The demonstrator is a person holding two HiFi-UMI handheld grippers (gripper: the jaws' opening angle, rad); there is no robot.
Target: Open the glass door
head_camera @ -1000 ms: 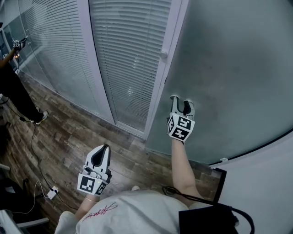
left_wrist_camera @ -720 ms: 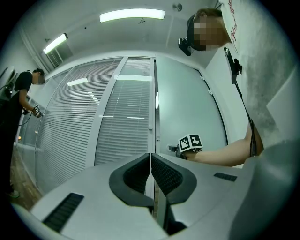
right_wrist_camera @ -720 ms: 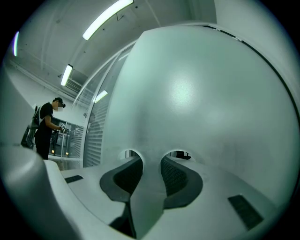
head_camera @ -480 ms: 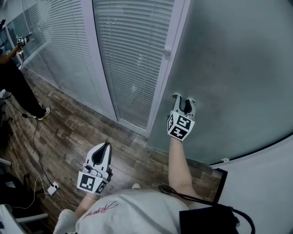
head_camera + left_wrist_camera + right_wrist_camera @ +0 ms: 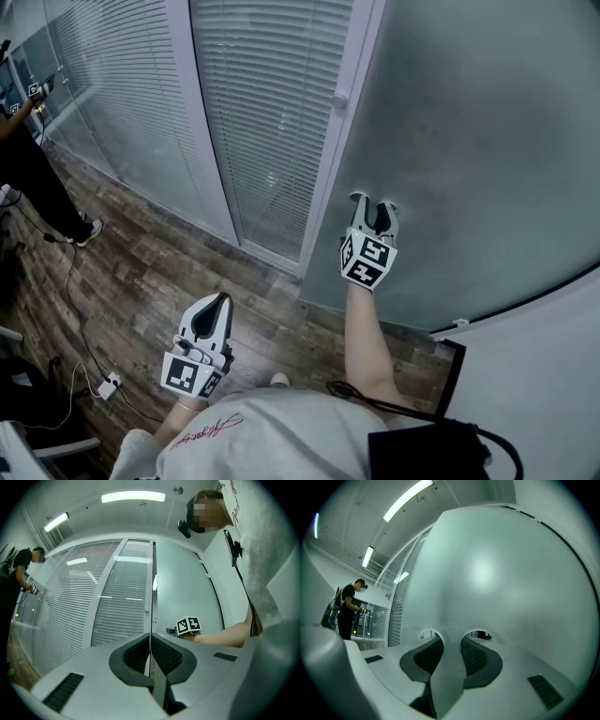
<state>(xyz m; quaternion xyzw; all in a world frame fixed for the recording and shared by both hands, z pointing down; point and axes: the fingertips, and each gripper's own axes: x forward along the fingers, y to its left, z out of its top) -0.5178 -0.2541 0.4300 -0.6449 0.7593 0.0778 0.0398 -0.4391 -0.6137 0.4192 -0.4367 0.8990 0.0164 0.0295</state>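
Observation:
The frosted glass door [image 5: 469, 141] fills the upper right of the head view, beside a white frame post [image 5: 339, 159]. My right gripper [image 5: 373, 202] points level at the door with its fingertips against the pane. In the right gripper view a narrow grey upright door handle [image 5: 449, 667] runs between the pads of the right gripper [image 5: 451, 641], and they press on it from both sides. My left gripper [image 5: 217, 302] hangs lower left over the floor, away from the door. The pads of the left gripper [image 5: 150, 641] meet with nothing between them.
Glass panels with white blinds [image 5: 267, 112] stand left of the post, which carries a small knob [image 5: 340, 98]. Another person [image 5: 28, 178] works at the far left. A cable and power strip [image 5: 108, 386] lie on the wood floor. A white curved wall [image 5: 553, 375] is at right.
Both hands stay where they were. The right gripper's fingers look slightly closer together at the door.

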